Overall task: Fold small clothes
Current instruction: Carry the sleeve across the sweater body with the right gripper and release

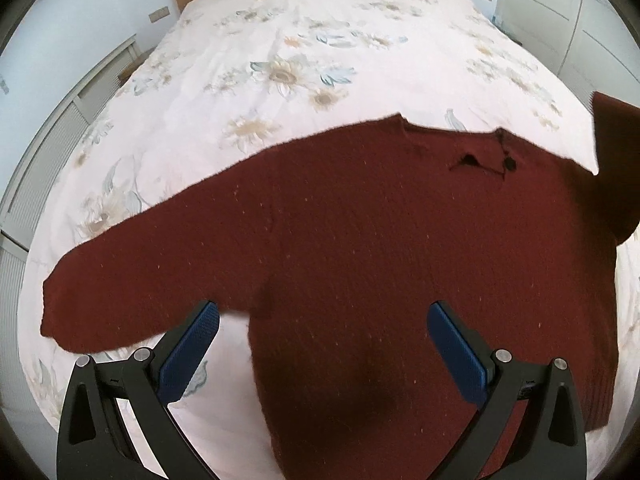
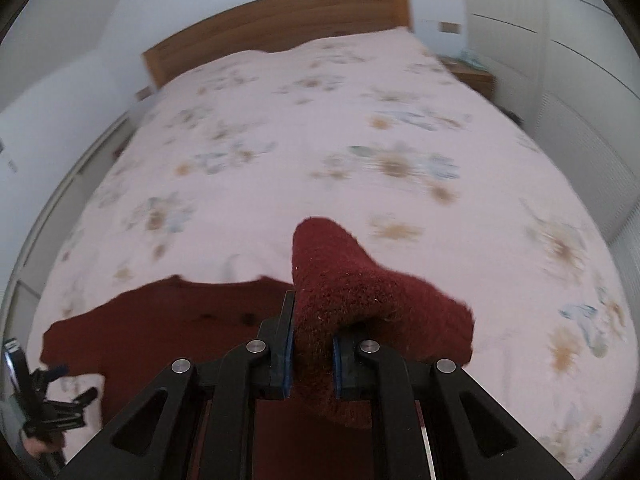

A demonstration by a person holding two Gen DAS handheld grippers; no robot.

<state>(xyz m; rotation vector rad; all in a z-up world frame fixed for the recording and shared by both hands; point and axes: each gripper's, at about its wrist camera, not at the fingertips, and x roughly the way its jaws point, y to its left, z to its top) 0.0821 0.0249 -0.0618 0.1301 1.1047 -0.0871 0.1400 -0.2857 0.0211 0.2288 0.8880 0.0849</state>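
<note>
A dark red knitted sweater (image 1: 360,248) lies flat on the bed, its left sleeve (image 1: 132,280) stretched out to the left. My left gripper (image 1: 322,344) is open and empty, hovering just above the sweater's lower body, with blue pads (image 1: 456,352). My right gripper (image 2: 312,344) is shut on the sweater's right sleeve (image 2: 348,292) and holds it lifted above the bed. That lifted sleeve shows at the right edge of the left wrist view (image 1: 616,168). The sweater body (image 2: 180,320) lies below and left in the right wrist view.
The bed has a pale floral cover (image 1: 312,48) and a wooden headboard (image 2: 280,24). White wardrobe doors (image 2: 580,60) stand at the right, a bedside table (image 2: 472,74) beside the headboard. The left gripper shows at the lower left of the right wrist view (image 2: 44,404).
</note>
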